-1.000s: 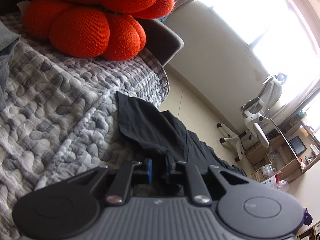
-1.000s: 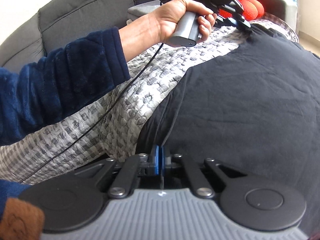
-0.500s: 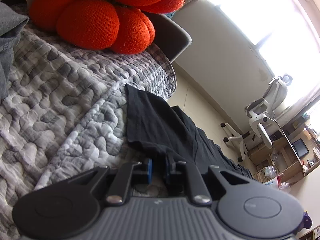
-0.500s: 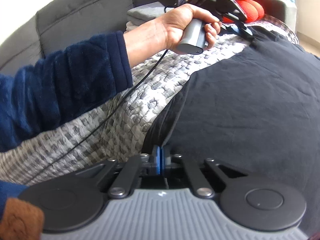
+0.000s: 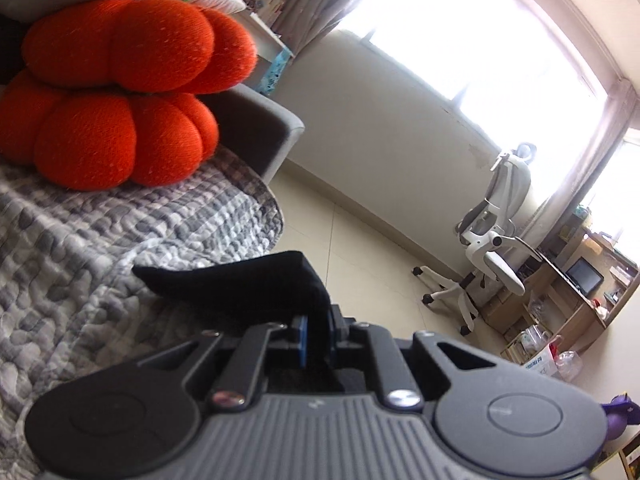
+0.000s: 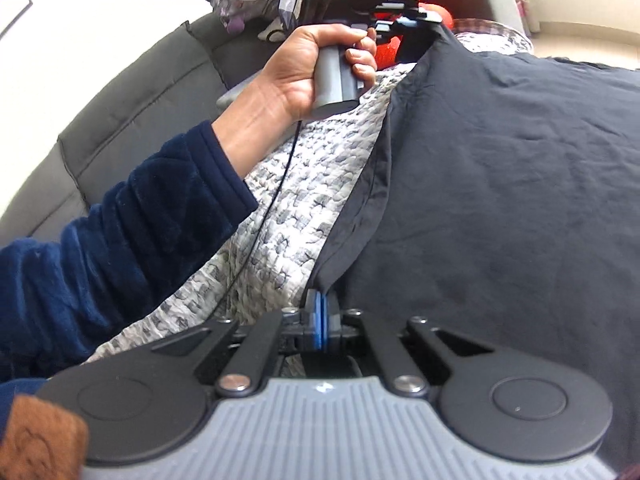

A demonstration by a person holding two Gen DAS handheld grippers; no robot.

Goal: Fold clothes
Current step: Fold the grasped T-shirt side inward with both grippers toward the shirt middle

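Observation:
A black garment [image 6: 500, 184] lies spread over a grey patterned quilt [image 6: 288, 216] on a sofa. My right gripper [image 6: 319, 308] is shut on its near edge, low over the quilt. My left gripper [image 5: 315, 322] is shut on the far corner of the garment [image 5: 240, 284] and holds it lifted above the quilt [image 5: 80, 248]. In the right wrist view the left gripper [image 6: 416, 20] is raised at the top, the cloth hanging taut from it.
Two orange pumpkin cushions [image 5: 116, 92] are stacked at the sofa's end by its grey armrest [image 5: 256, 128]. Beyond the sofa are a tiled floor, a white office chair [image 5: 492, 240] and a desk [image 5: 568, 300]. The grey backrest [image 6: 132, 92] runs on the left.
My left gripper has lifted the garment's far corner up off the quilt. My right gripper stays shut on the near edge, which has risen slightly.

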